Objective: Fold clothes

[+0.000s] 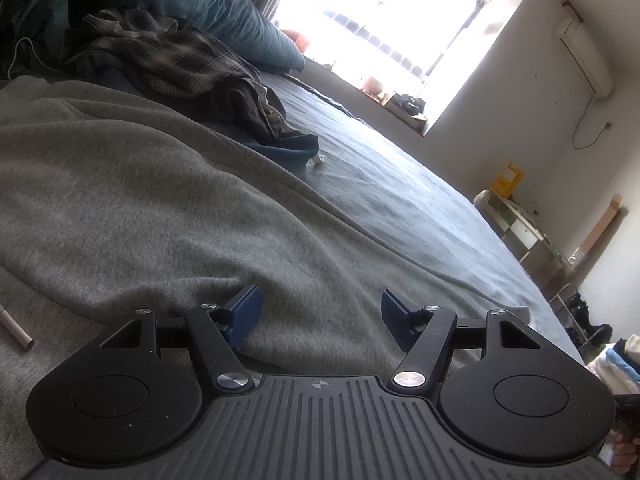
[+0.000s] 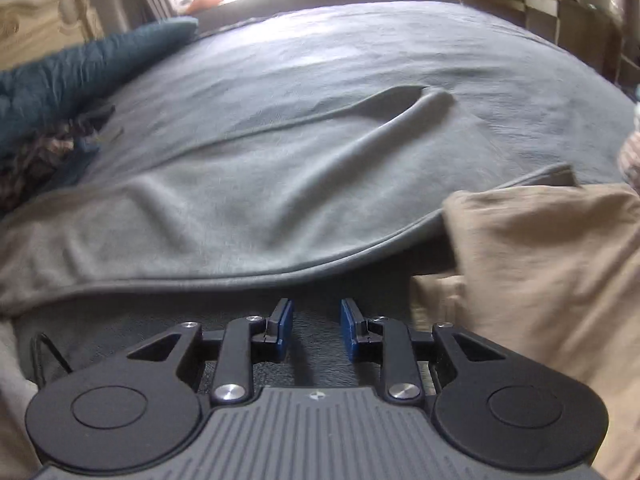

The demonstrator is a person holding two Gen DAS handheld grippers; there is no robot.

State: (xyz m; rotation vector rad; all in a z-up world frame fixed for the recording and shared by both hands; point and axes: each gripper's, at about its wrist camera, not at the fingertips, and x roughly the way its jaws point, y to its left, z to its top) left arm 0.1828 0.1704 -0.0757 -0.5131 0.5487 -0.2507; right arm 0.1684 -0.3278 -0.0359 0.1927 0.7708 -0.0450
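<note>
- Grey sweatshirt (image 1: 152, 184) spread loosely over the bed (image 1: 400, 184), rumpled, with long ridges running across the cloth.
- Left tongs (image 1: 320, 316) low over the sweatshirt's near part, pads wide apart, nothing between them; grey cloth directly below and ahead.
- Right tongs (image 2: 316, 320) narrowly parted, empty, just short of the sweatshirt's (image 2: 240, 200) rolled near edge, which curves across the view right ahead of the tips.
- Tan garment (image 2: 540, 280) bunched at the right, touching or overlapping the grey edge; checked shirt (image 1: 180, 64) heaped further back beside a blue quilt (image 1: 224, 4).
- Cannot tell whether the sweatshirt is laid out ready for a fold or already partly doubled; layers not visible.
- For a clean fold, likely best: pinch the edge itself, both tongs level and well apart along it, catching one layer only and none of the bed sheet.
- Ridges probably worth smoothing flat, otherwise creases get folded in.
- Pen-like metal tube (image 1: 16, 332) lying on the cloth at the left, a possible snag.
</note>
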